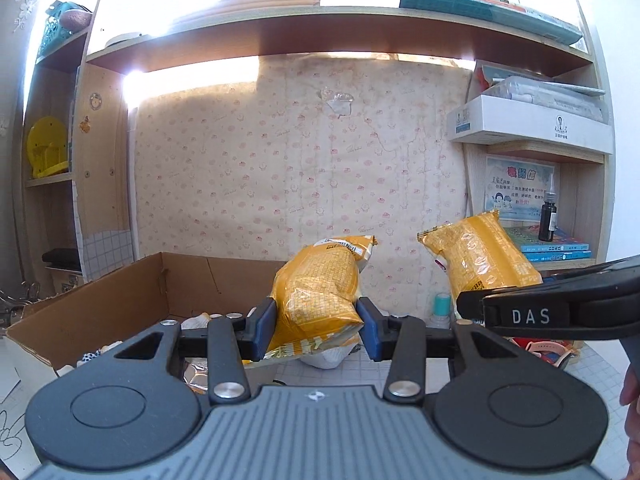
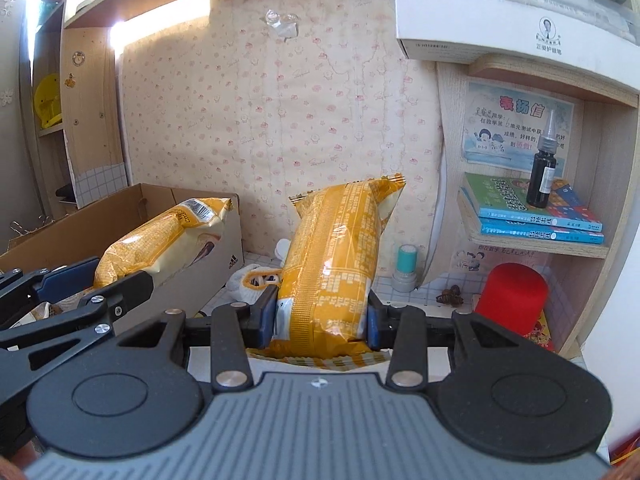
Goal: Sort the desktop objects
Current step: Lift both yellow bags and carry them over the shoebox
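Each gripper is clamped on a yellow snack bag: the left gripper holds the left bag beside the box, the right gripper the right bag (upright, mid-desk). Both bags are lifted; the next move is likely into the box, calling for a leftward carry and release.

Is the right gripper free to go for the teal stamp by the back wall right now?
Probably not yet. The right gripper is shut on a yellow snack bag, so its jaws are occupied. The teal stamp stands unobstructed just beyond on the desk.
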`<state>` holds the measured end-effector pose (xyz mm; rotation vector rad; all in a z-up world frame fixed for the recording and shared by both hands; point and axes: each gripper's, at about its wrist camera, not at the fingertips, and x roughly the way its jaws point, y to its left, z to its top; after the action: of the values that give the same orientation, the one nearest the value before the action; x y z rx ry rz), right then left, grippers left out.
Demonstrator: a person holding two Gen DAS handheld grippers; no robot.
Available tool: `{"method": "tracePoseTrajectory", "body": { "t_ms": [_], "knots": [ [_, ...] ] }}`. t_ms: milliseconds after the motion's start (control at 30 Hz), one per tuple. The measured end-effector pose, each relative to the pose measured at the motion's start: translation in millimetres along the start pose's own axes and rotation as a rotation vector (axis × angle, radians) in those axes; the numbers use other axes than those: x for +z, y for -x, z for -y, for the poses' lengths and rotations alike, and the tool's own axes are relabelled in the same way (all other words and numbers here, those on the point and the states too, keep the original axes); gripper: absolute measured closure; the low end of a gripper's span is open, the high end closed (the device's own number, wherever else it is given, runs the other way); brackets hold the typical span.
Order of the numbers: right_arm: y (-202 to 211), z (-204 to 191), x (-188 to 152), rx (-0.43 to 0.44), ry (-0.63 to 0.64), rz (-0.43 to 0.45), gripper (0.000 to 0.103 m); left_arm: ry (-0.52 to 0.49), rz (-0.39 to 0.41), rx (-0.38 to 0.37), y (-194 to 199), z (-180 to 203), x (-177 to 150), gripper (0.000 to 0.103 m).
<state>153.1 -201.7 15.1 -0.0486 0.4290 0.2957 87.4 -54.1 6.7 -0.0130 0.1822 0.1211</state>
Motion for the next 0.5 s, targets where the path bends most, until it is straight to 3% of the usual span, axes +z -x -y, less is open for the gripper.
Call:
{"method": "tracePoseTrajectory", "body": {
  "t_ms": [500],
  "knots": [
    [6, -62, 20, 0.094, 0.058, 0.04, 0.062, 0.025, 0.042, 0.11, 15, -66, 15, 0.057]
  ]
}}
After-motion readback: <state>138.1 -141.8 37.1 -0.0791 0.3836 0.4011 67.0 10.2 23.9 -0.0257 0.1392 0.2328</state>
